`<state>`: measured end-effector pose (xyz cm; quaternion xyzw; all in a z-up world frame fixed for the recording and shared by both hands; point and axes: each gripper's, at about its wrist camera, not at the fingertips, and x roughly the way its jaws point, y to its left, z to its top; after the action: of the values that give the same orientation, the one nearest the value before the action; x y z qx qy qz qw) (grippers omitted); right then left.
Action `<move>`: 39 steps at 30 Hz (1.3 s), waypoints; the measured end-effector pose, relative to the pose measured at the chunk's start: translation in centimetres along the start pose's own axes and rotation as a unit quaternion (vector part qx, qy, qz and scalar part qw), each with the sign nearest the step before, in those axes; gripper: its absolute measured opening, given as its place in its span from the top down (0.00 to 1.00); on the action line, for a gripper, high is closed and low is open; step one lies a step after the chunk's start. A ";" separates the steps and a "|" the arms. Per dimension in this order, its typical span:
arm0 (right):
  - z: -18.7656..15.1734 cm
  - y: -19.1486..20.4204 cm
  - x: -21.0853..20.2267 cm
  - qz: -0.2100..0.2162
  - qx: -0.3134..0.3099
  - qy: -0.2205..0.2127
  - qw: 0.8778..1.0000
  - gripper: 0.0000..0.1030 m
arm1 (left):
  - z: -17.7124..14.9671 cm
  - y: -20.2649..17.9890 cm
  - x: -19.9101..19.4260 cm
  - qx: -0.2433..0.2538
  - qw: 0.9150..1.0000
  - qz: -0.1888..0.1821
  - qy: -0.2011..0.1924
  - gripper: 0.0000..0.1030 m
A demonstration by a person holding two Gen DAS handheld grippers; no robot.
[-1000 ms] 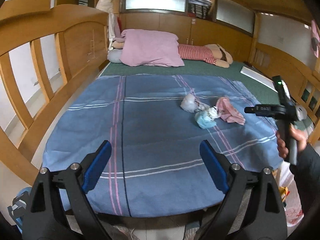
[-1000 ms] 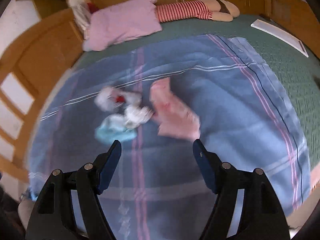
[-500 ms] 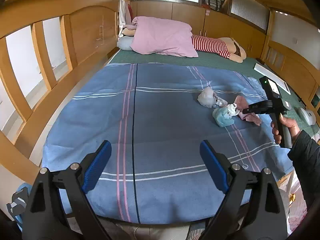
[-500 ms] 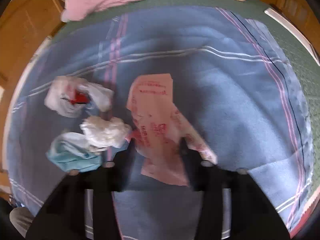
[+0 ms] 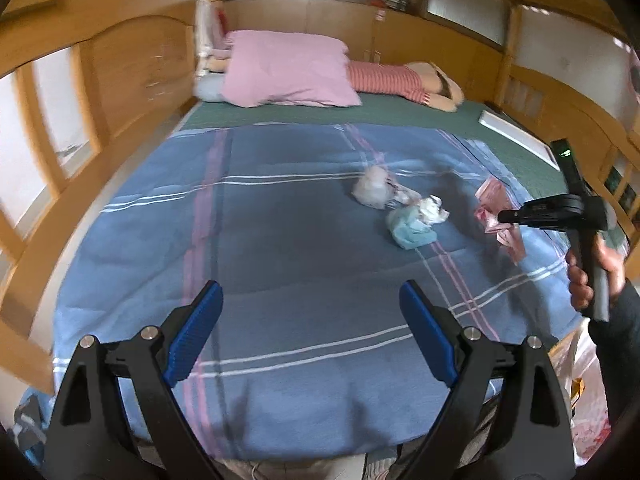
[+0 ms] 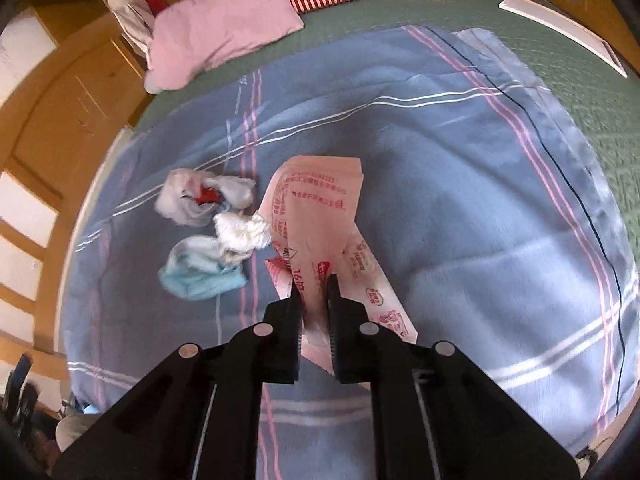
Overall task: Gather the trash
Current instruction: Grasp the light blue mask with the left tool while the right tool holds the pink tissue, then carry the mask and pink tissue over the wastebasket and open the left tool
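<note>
The pink wrapper [image 6: 320,232] is pinched at its near end between the pressed-together jaws of the right gripper [image 6: 314,284], the rest of it stretching away ahead of the fingertips over the blue blanket [image 6: 460,200]. It is judged to be a thin, light plastic film: limp, creasing easily and somewhat slippery, so a hold well in from the edge, on a bunched fold, is likely to be safest. Just left of the right gripper lie a crumpled white tissue [image 6: 240,234], a pale blue wad [image 6: 204,276] and a white bag with red inside [image 6: 196,198], all soft and light. A second ago the right jaws were spread above the wrapper; they have just been closing, with the film between them. The left gripper [image 5: 312,330] is held spread and empty, the trash well ahead to its right.
</note>
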<state>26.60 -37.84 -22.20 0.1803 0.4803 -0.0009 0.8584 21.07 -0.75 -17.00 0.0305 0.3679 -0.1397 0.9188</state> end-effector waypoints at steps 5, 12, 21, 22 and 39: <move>-3.6 -0.5 -3.5 0.019 0.015 -0.019 1.000 0.88 | 1.6 -3.1 4.6 0.024 0.999 -0.041 0.005 0.13; -7.0 -2.0 -7.4 0.029 0.034 -0.038 0.998 0.88 | 4.2 -8.0 13.3 0.056 0.996 -0.070 0.023 0.13; -8.9 -3.9 -10.6 0.040 0.066 -0.067 0.995 0.88 | 4.9 -11.9 21.4 0.091 0.992 -0.050 0.067 0.13; -9.0 -4.0 -10.7 0.039 0.067 -0.068 0.995 0.88 | 4.9 -12.2 22.1 0.092 0.992 -0.049 0.073 0.14; -11.3 -2.5 -14.2 0.056 0.068 -0.096 0.991 0.88 | 5.6 -9.2 11.7 0.063 0.998 -0.026 0.018 0.88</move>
<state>9.20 -39.16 -16.58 0.2641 0.3838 -0.0032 0.8848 30.28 -13.18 -20.50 0.0810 0.3753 -0.1858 0.9045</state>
